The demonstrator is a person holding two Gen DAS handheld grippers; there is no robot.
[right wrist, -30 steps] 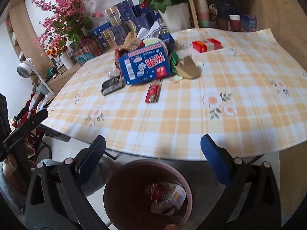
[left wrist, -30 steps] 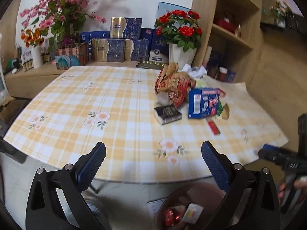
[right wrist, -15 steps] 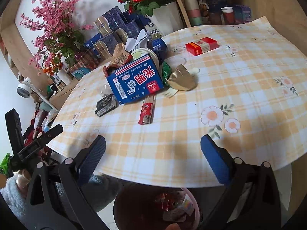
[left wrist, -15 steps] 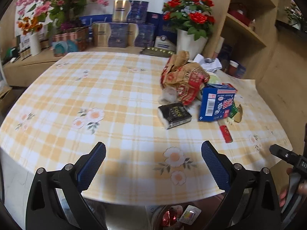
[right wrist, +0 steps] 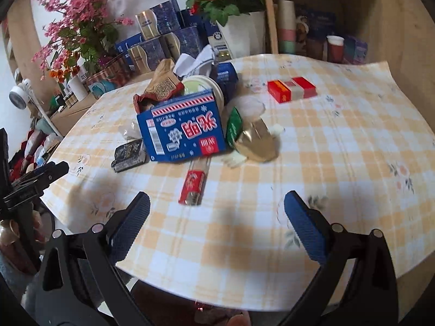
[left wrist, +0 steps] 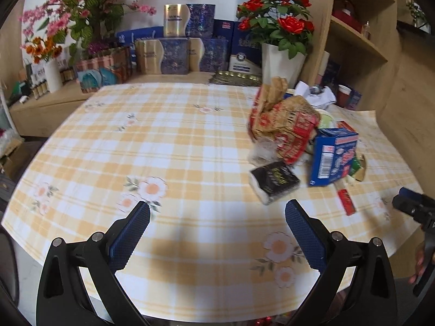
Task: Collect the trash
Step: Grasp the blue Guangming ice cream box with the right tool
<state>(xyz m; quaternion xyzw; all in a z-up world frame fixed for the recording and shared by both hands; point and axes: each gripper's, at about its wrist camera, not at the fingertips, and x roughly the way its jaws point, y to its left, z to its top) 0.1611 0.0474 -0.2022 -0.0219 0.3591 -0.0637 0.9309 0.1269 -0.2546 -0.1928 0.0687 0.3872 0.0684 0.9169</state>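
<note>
Both grippers are over the near edge of the table (left wrist: 190,141), and both are empty. The left gripper (left wrist: 217,233) has its two blue fingers spread wide with nothing between them, and the right gripper (right wrist: 217,224) is the same, wide apart and holding nothing. The trash lies in one heap on the checked tablecloth, toward the right side as the person faces it: a blue carton (right wrist: 185,133) lying on its side, a crumpled brown and red bag (left wrist: 282,125) behind it, a small black packet (left wrist: 274,180) at the near left of the heap, a gold wrapper (right wrist: 257,142) touching the carton's right end, and a red lighter (right wrist: 193,183) alone on the cloth, just in front of the carton. A red box (right wrist: 291,89) lies apart, farther back. Under the table edge, at the bottom of the right wrist view, I can see only a dark shape with something red in it; I judge it is a bin, but it is mostly hidden. The step in hand seems to be the reach for a next piece. The lighter is nearest to the right gripper and the black packet to the left one. The next move needs the fingers lowered around one piece and closed firmly, because the lighter is thin and lies flat.
</note>
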